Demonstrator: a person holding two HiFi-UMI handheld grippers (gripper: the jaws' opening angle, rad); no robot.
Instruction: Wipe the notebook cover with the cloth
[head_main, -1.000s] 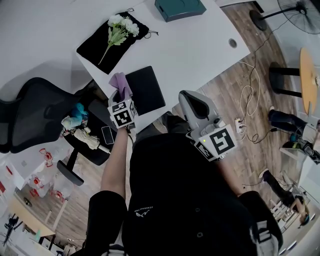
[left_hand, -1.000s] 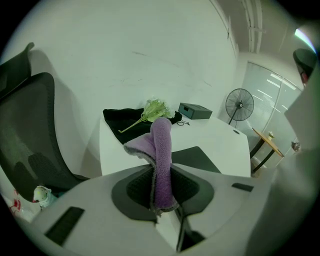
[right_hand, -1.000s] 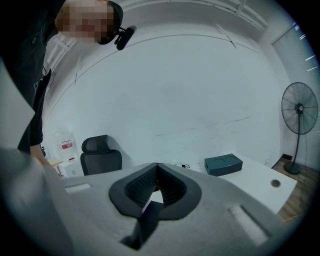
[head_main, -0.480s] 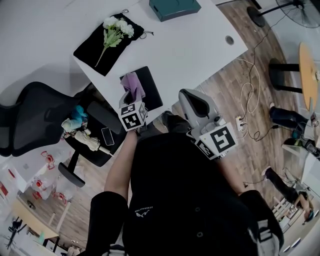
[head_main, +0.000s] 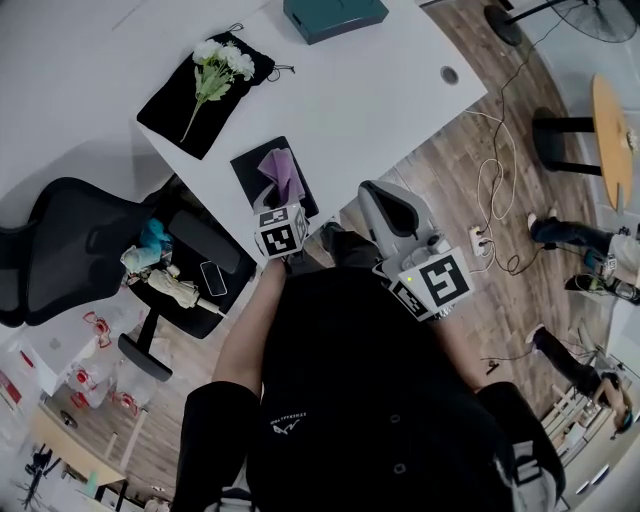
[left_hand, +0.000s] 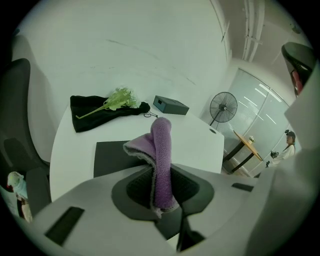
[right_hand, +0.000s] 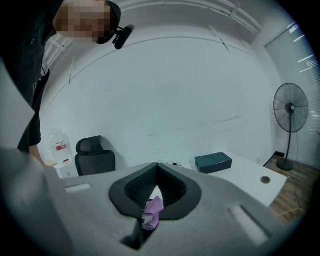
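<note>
Bright even light, sharp focus, fisheye-warped dark edges.

Jaws clamp the purple cloth (left_hand: 161, 160) above the notebook (left_hand: 114, 156).

The cloth (left_hand: 161, 140) pinched in the left hand-held gripper (left_hand: 161, 175) looked like soft, fuzzy purple fleece. Beyond its ribbed, matt dark pads (left_hand: 137, 189), the notebook (left_hand: 112, 156) cover was matt black, on a smooth white worktop (left_hand: 70, 145).

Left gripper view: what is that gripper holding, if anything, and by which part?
The left gripper clamps the purple fleecy cloth by its bunched lower end; the rest stands up beyond the jaws.
</note>
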